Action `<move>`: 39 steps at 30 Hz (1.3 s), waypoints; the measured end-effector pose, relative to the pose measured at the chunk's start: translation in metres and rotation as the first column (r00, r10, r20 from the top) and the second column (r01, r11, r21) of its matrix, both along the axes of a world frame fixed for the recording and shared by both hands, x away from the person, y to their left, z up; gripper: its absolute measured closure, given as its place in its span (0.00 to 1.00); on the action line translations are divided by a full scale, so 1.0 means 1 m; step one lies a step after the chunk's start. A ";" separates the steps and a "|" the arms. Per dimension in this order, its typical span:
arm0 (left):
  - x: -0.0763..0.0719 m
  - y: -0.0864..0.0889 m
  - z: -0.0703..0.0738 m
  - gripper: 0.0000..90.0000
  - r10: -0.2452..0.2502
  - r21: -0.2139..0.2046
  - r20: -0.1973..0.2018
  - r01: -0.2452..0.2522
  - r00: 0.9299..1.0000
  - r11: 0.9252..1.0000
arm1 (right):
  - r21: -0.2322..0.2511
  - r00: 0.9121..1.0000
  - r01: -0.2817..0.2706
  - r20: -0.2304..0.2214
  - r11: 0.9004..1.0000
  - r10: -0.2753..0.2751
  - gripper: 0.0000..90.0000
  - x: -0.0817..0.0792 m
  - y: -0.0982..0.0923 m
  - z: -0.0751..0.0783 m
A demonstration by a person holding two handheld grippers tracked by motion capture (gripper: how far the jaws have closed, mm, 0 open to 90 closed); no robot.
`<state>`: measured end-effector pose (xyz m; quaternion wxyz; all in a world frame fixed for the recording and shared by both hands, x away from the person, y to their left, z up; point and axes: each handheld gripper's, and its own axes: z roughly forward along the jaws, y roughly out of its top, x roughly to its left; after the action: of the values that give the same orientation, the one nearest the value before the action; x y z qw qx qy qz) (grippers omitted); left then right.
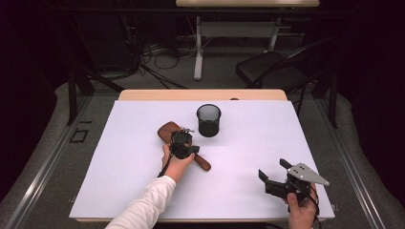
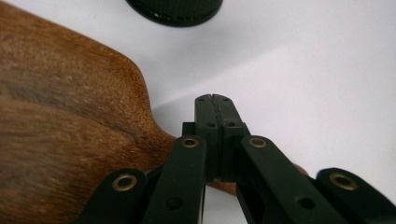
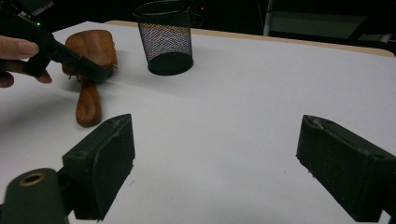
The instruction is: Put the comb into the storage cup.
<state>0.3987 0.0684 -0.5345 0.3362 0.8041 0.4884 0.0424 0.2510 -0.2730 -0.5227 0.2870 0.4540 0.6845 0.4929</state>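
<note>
Jaws of our left gripper (image 2: 215,105) are pressed together, empty, over the neck of the wooden hairbrush (image 1: 168,131), which lies left of the mesh cup (image 1: 208,120). We judge it is lining up a grasp. Our right gripper (image 3: 212,163) waits near right, jaws apart, empty.

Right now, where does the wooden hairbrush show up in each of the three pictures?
High view: the wooden hairbrush lies left of centre on the white table, partly under the left gripper.
Left gripper view: the hairbrush takes up the left side, its neck behind the shut jaws.
Right gripper view: the hairbrush is at upper left, handle pointing toward the camera.
Shared landmark: the black mesh cup close by the brush head.
</note>
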 end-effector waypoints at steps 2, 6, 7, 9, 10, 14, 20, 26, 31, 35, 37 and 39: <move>-0.004 0.001 -0.001 1.00 -0.010 0.006 0.003 0.010 1.000 1.000 | -0.003 1.000 -0.002 -0.006 1.000 0.002 0.12 0.000 0.000 0.000; -0.011 0.004 -0.002 1.00 -0.028 0.014 0.006 0.028 1.000 1.000 | 0.002 1.000 0.001 -0.005 1.000 -0.001 0.12 0.000 0.000 0.000; -0.013 0.006 -0.002 1.00 -0.038 0.017 0.005 0.038 0.999 0.999 | 0.003 1.000 0.003 0.002 1.000 -0.003 0.12 0.000 0.000 -0.001; -0.017 0.008 -0.003 1.00 -0.036 0.016 0.009 0.036 0.999 0.999 | 0.001 1.000 0.000 -0.005 1.000 0.000 0.12 0.000 0.000 0.000; -0.018 0.010 -0.003 1.00 -0.047 0.017 0.010 0.046 0.999 0.999 | 0.003 1.000 0.001 0.002 1.000 -0.001 0.12 0.000 0.000 0.000; -0.025 0.014 -0.005 1.00 -0.053 0.024 0.013 0.053 0.999 0.998 | 0.004 1.000 0.002 0.000 1.000 -0.002 0.12 0.000 0.001 -0.001; -0.034 0.020 -0.004 1.00 -0.060 0.031 0.031 0.059 0.998 0.998 | 0.005 1.000 0.001 0.000 1.000 -0.001 0.12 0.000 0.001 -0.001; -0.036 0.029 -0.002 1.00 -0.056 0.045 0.032 0.055 0.998 0.998 | 0.003 1.000 0.001 -0.001 1.000 -0.001 0.12 0.000 0.002 -0.001; -0.039 0.034 -0.002 1.00 -0.040 0.049 0.037 0.038 0.998 0.998 | 0.005 1.000 0.002 -0.001 1.000 -0.002 0.12 0.000 0.001 -0.001; -0.040 0.039 -0.001 1.00 -0.033 0.053 0.038 0.031 0.999 0.998 | 0.005 1.000 0.002 0.000 1.000 -0.002 0.12 0.000 0.002 -0.001; -0.041 0.041 -0.001 1.00 -0.031 0.057 0.038 0.029 0.999 0.998 | 0.003 1.000 0.001 0.000 1.000 -0.001 0.12 0.000 0.002 -0.001; -0.041 0.043 -0.001 1.00 -0.026 0.057 0.036 0.024 0.999 0.998 | 0.000 1.000 0.001 0.000 1.000 -0.001 0.12 -0.001 0.002 0.000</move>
<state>0.3578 0.1110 -0.5359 0.3227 0.8185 0.4706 0.0668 0.2504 -0.2712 -0.5231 0.2872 0.4545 0.6841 0.4929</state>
